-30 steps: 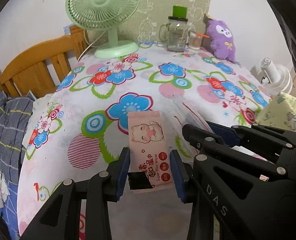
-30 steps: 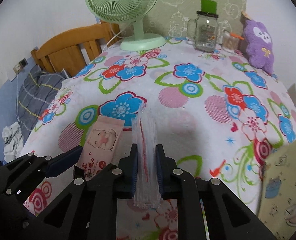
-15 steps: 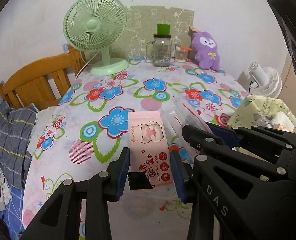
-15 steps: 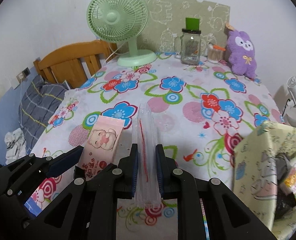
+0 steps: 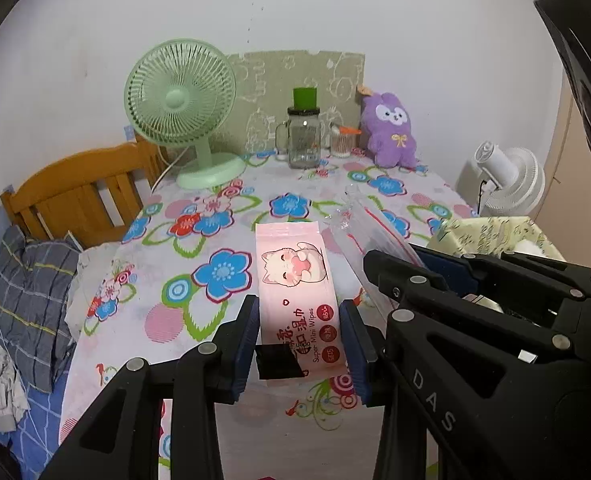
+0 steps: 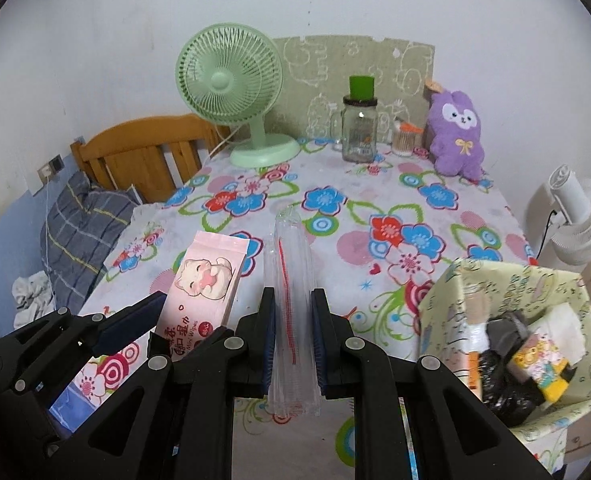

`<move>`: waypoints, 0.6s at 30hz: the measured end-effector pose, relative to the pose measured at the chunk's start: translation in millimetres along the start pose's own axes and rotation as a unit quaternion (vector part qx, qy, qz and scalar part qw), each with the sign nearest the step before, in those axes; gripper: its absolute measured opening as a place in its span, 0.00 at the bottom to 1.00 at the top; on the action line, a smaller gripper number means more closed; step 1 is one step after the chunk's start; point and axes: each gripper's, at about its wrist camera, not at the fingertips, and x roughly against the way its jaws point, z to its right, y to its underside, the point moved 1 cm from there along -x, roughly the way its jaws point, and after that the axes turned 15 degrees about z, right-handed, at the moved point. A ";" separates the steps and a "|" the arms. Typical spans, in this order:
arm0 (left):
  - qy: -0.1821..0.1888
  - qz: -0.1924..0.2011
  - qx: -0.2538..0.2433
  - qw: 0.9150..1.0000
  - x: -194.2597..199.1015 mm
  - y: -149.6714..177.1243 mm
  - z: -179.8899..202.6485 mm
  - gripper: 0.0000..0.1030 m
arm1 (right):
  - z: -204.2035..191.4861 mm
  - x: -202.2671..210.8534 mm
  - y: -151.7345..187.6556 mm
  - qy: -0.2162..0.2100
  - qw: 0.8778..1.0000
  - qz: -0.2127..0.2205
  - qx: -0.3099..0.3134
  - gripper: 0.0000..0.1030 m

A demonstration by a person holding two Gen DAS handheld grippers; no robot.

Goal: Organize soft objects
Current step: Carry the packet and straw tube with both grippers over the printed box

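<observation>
My left gripper (image 5: 297, 334) is shut on a pink pack of wet wipes (image 5: 295, 280) with a cartoon cat, held in the air above the flowered table (image 5: 223, 216). The pack also shows in the right wrist view (image 6: 203, 280). My right gripper (image 6: 293, 332) is shut on a clear plastic bag with a red strip (image 6: 291, 280), also held above the table, just right of the left gripper. A yellow-green fabric bin (image 6: 507, 280) with several items inside stands at the table's right front corner.
At the back of the table stand a green desk fan (image 6: 235, 84), a glass jar with a green lid (image 6: 359, 128), a small cup (image 6: 403, 140) and a purple plush toy (image 6: 455, 132). A wooden bed frame (image 6: 135, 156) lies to the left, a white fan (image 6: 579, 220) to the right.
Both grippers have risen and pulled back from the table, each still holding its item. The fabric bin has come into view at the right.
</observation>
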 end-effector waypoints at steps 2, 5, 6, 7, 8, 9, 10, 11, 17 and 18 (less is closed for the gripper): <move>0.001 0.006 -0.003 1.000 4.1 -4.2 3.7 0.40 | 1.8 6.3 -3.9 0.002 1.000 0.007 0.000 0.18; 0.003 0.015 -0.007 1.000 12.1 -9.7 9.9 0.40 | 5.7 15.6 -8.8 0.004 1.000 0.012 -0.001 0.18; 0.003 0.018 -0.008 1.000 13.8 -10.6 10.8 0.40 | 6.8 18.6 -10.3 0.004 1.000 0.014 -0.001 0.18; 0.004 0.020 -0.009 1.000 16.0 -11.4 12.1 0.40 | 7.1 20.9 -11.3 0.004 1.000 0.016 -0.001 0.18; 0.003 0.022 -0.010 1.000 17.6 -12.9 14.0 0.40 | 8.3 23.5 -12.4 0.005 1.000 0.019 -0.002 0.18; 0.003 0.024 -0.011 1.000 18.6 -13.9 15.6 0.40 | 9.7 25.8 -13.2 0.005 1.000 0.021 -0.003 0.18; 0.003 0.027 -0.013 1.000 20.2 -15.1 17.8 0.40 | 11.0 27.4 -14.0 0.005 1.000 0.022 -0.004 0.18; 0.004 0.029 -0.014 0.999 21.2 -16.1 19.5 0.40 | 12.9 29.9 -15.0 0.004 1.000 0.025 -0.006 0.18; 0.015 0.039 -0.012 0.999 23.6 -20.8 30.3 0.40 | 22.2 41.5 -17.9 0.012 0.999 0.036 -0.012 0.18; 0.017 0.040 -0.011 0.999 23.8 -21.2 32.2 0.40 | 24.1 43.3 -18.1 0.015 0.999 0.039 -0.012 0.18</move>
